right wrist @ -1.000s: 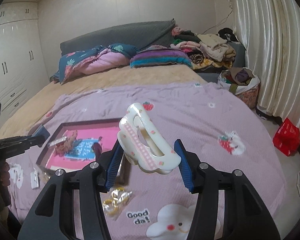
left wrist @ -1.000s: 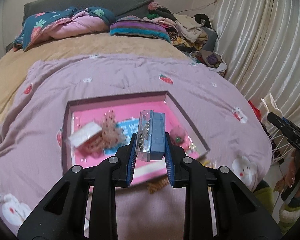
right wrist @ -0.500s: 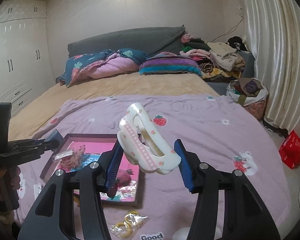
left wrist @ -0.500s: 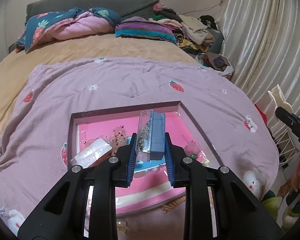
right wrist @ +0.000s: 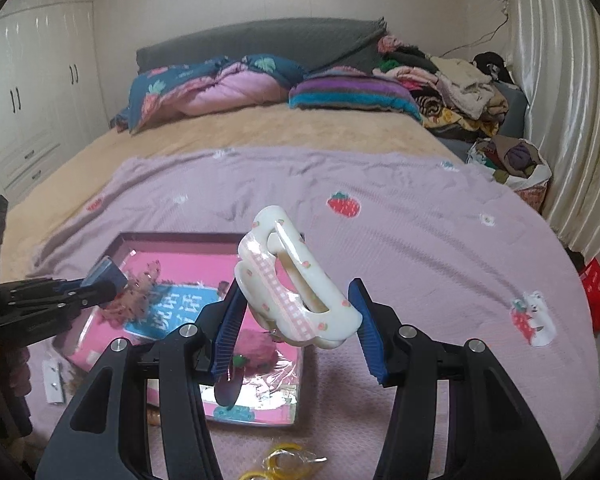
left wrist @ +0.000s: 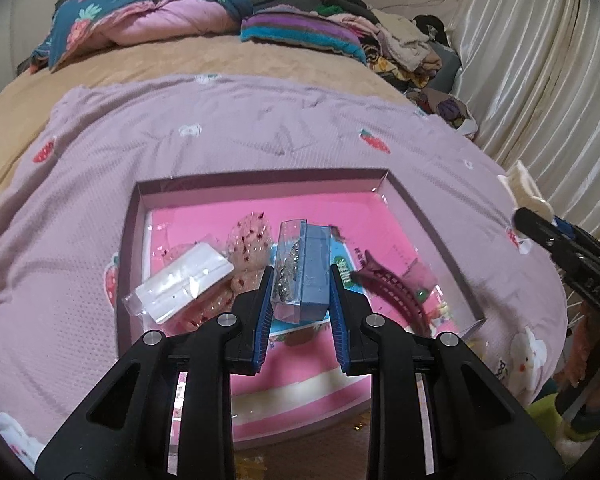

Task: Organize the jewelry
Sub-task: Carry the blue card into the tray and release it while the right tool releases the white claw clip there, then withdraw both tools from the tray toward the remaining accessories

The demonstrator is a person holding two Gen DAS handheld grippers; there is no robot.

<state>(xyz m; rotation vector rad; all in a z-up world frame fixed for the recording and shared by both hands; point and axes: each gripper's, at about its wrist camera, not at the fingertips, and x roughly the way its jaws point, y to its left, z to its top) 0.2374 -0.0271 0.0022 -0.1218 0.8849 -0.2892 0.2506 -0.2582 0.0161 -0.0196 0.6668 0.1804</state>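
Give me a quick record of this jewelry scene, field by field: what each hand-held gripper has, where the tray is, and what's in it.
left hand-held gripper: shut on a small clear-and-blue jewelry case
right hand-held gripper: shut on a white hair claw clip
tray: shallow, pink-lined, on the purple strawberry blanket
in tray: clear packet, dark red hair clip, speckled pink fabric piece
outside tray: bagged yellow rings on the blanket

Both views are evenly, softly lit by daylight filtering through the curtain point(right wrist: 568, 92) along the right edge, brightest there. Fisheye bending curves the bed and walls, with black vignetting in every corner. Glare glints off the plastic wrap point(right wrist: 260, 384) in the tray (lower centre). Shadows are faint; distant bedding looks slightly soft.
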